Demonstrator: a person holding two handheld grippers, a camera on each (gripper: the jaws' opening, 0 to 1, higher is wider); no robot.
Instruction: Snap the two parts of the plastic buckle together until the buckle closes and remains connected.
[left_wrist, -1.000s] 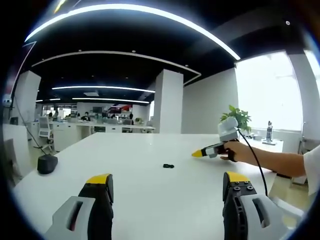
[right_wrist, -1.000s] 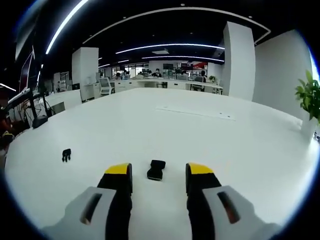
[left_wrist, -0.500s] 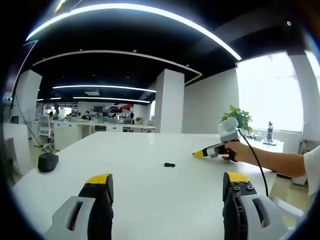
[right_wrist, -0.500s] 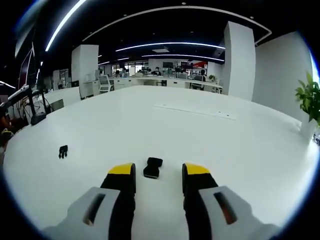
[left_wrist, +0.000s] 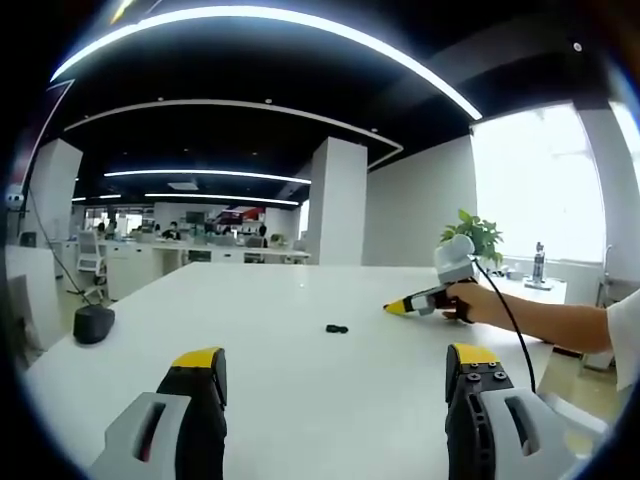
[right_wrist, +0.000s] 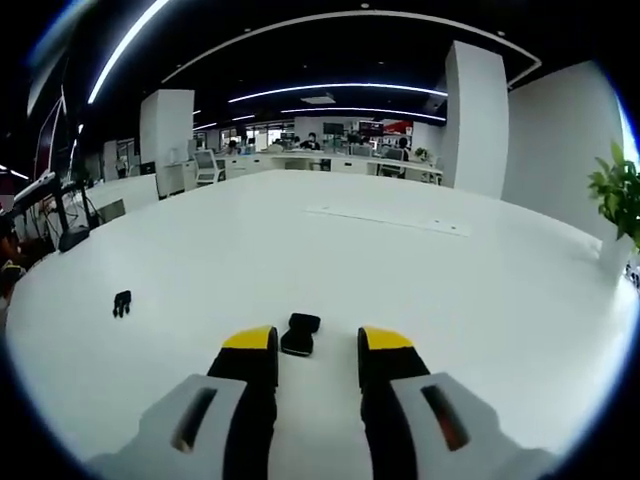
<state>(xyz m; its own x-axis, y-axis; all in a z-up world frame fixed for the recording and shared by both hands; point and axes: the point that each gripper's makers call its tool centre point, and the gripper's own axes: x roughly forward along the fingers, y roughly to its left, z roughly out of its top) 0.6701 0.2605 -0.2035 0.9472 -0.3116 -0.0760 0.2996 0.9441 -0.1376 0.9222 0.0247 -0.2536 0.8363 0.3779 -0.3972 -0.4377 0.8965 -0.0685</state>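
In the right gripper view the right gripper (right_wrist: 313, 352) sits low over the broad white worktop (right_wrist: 400, 270), its yellow-tipped jaws parted narrowly around a small black plastic buckle half with a rounded body (right_wrist: 299, 334) that lies between the tips at lower centre, apparently not yet pinched. The other piece, a small black pronged buckle half (right_wrist: 122, 302), rests well apart at the left of the frame. If the jaws close off-centre on so small a part, it may skid on the smooth surface or twist and pop out, leaving its mouth turned the wrong way for mating. In the left gripper view the left gripper (left_wrist: 335, 375) hovers with jaws wide and empty at the bottom of the frame, far from either piece.
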